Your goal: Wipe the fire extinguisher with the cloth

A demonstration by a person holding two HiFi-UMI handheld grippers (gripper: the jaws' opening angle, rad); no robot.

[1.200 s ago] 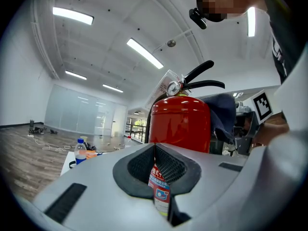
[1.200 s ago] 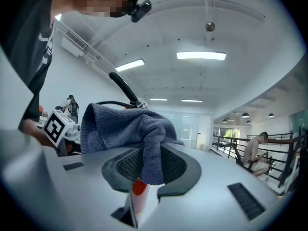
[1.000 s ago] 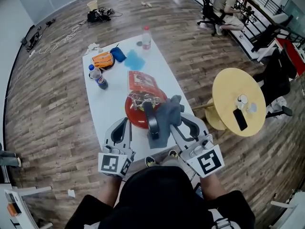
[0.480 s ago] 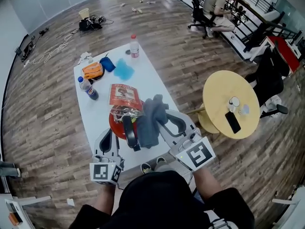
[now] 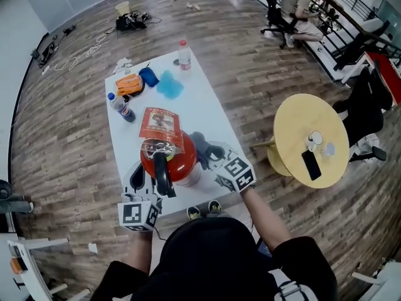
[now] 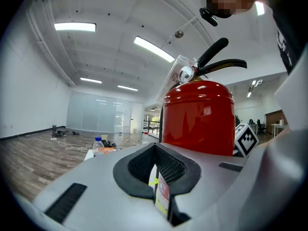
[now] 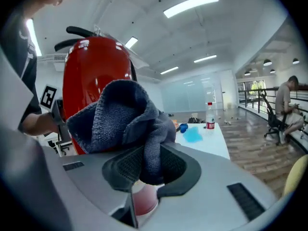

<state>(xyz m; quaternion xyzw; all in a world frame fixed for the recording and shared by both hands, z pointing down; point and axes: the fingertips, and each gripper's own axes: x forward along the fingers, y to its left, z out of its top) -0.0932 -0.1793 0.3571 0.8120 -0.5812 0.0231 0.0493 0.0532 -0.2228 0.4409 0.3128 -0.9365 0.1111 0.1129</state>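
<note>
We find the fire extinguisher (image 5: pixel 170 163) upright near the front edge of the white table (image 5: pixel 210 115), w/ black levers on top & a clear-sleeved tag (image 5: pixel 161 121) at its neck.

The right gripper (image 7: pixel 144 153) has its jaws clamped on the grey cloth (image 7: pixel 120 114). The cloth is bunched in the padded hollow btwn them & bulges out in front. We see the cloth low on the extinguisher's right side, right up against the red body. Whether it actually presses on it, we can't tell.

The left gripper (image 6: pixel 155 147) has its jaws closed tip to tip, w/ only a thin slit behind the tips & nothing held. It points level at the extinguisher's left side, low down & v. close; contact isn't clear.

At the table's far end we see a cola bottle (image 5: pixel 121 106), a clear bottle w/ red cap (image 5: pixel 184 54), a blue rag (image 5: pixel 169 85) & an orange item (image 5: pixel 128 83), all well apart from the extinguisher. Off to the right stands a round yellow table (image 5: pixel 294 124) w/ a phone (image 5: pixel 309 165) on it. In the bkgd, top right, a person (image 5: pixel 301 2) sits at a desk.
</note>
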